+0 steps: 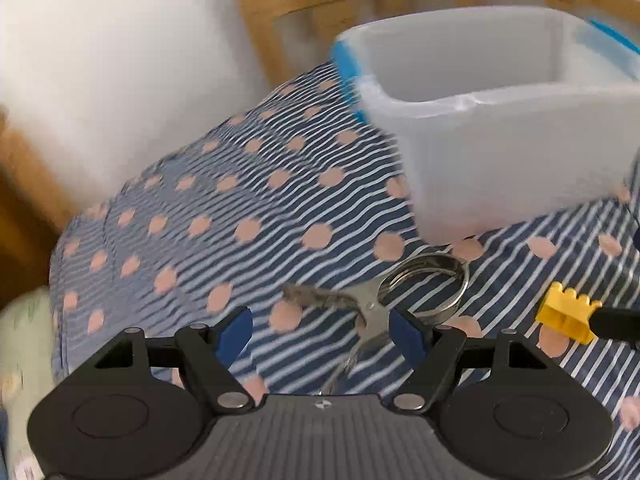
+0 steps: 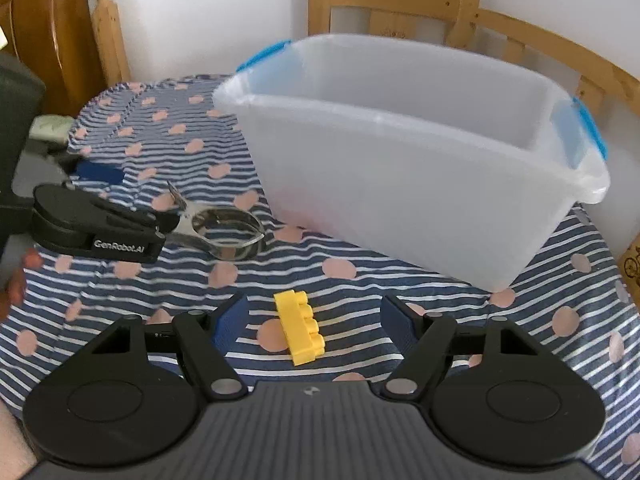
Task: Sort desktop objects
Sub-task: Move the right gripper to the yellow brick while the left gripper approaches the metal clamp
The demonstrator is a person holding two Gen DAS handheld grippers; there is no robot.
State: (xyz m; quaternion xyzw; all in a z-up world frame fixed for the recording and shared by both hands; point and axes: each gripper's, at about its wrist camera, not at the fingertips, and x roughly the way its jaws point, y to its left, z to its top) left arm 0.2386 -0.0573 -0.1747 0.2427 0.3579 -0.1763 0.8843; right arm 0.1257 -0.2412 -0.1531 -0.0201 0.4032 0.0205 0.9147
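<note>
A metal clamp with a round ring [image 1: 424,288] lies on the striped, dotted tablecloth, just ahead of my left gripper [image 1: 320,330]; its handles lie between the open blue fingers. It also shows in the right wrist view [image 2: 224,232], with the left gripper [image 2: 132,200] around its handle end. A yellow toy brick [image 2: 302,328] lies between the open fingers of my right gripper [image 2: 314,322]; it shows at the right in the left wrist view [image 1: 566,316]. A translucent storage bin with blue handles [image 2: 400,184] stands behind both objects, also in the left wrist view [image 1: 500,160].
Wooden chair backs [image 2: 400,4] stand behind the table against a white wall. The tablecloth [image 1: 200,208] drops off at its left edge. A cardboard box [image 2: 630,260] sits beyond the right edge.
</note>
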